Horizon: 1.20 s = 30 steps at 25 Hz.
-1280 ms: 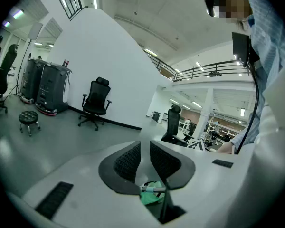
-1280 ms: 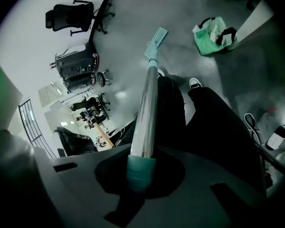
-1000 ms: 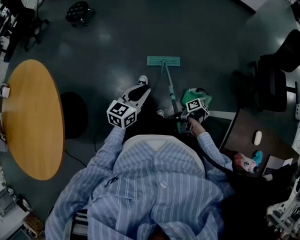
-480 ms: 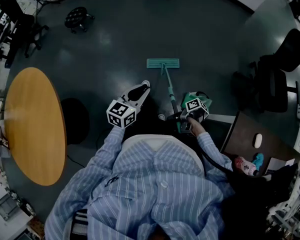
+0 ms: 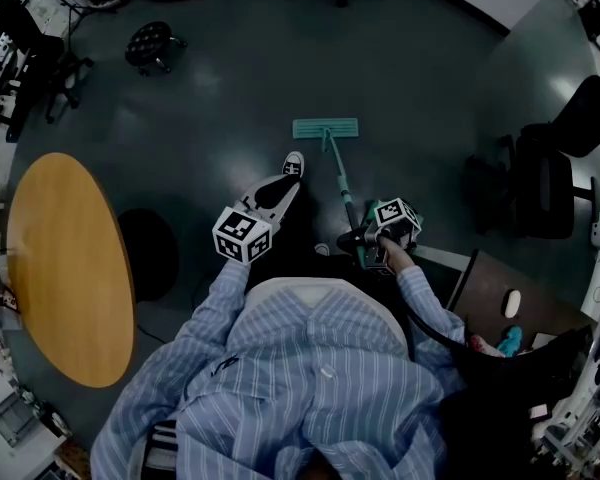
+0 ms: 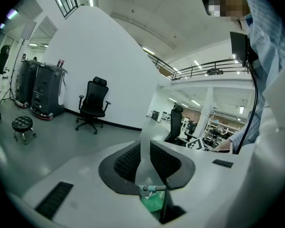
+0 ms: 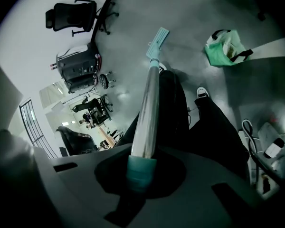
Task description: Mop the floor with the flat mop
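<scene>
The flat mop's teal head (image 5: 325, 127) lies flat on the dark floor ahead of the person's feet, and it also shows far down the pole in the right gripper view (image 7: 156, 41). Its silver handle (image 7: 149, 103) slants back from the head. My right gripper (image 5: 360, 240) is shut on the handle at its teal collar (image 7: 141, 171). My left gripper (image 5: 283, 184) hangs in the air left of the handle, apart from it. In the left gripper view its jaws (image 6: 145, 158) stand nearly together with nothing between them.
A round wooden table (image 5: 65, 268) stands at the left. A black office chair (image 5: 540, 178) and a dark desk (image 5: 510, 288) are at the right. A green bag (image 7: 225, 46) sits on the floor near the person's feet. A wheeled stool (image 5: 148, 43) is at the far left.
The person has stepped forward: one shoe now lies ahead near the mop head. The table has slid back in view. Both grippers sit slightly lower in view; the right one's hold is unchanged.
</scene>
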Motion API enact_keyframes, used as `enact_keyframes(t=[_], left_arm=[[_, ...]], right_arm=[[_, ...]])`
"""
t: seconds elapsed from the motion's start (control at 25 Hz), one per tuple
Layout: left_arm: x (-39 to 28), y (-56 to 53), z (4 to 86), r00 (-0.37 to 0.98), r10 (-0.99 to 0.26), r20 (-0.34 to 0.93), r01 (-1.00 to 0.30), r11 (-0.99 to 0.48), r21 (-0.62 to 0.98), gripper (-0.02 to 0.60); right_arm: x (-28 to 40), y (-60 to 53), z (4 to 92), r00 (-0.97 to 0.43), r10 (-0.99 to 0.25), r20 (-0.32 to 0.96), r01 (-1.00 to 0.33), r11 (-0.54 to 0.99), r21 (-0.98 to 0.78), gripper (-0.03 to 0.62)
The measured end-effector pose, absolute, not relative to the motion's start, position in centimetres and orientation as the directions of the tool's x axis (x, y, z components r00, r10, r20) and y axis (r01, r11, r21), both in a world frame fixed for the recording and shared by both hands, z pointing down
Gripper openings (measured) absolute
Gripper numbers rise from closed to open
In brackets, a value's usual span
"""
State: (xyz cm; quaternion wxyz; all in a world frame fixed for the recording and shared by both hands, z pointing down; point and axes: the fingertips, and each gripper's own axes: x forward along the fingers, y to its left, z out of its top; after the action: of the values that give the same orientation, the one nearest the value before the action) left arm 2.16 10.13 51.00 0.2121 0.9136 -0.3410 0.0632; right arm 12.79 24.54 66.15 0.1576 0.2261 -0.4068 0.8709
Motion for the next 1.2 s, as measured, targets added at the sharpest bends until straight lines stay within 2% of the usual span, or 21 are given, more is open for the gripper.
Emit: enact_keyframes(t=[0.32, 0.76, 1.2], left_arm=[[1.3, 0.5, 52.7, 0.796, -0.528, 0.297, -0.606, -0.696, 0.385, 0.064], [-1.5, -15.2, 54.5, 0.804, -0.503, 0.316, -0.594, -0.66, 0.461, 0.064], [-4.0, -27.4, 56.0, 0.798, -0.504, 0.331, -0.602, -0.634, 0.485, 0.064]], right_arm=[[11.2, 13.7, 66.2, -0.838, 0.093, 0.537, -0.472, -0.618, -0.629, 0.011], [9.9, -5.3, 64.9, -0.821, 0.103, 0.562, -0.488, -0.637, -0.596, 0.011], [9.1, -23.6, 68.1, -0.774, 0.157, 0.614, -0.57, -0.595, -0.567, 0.011]])
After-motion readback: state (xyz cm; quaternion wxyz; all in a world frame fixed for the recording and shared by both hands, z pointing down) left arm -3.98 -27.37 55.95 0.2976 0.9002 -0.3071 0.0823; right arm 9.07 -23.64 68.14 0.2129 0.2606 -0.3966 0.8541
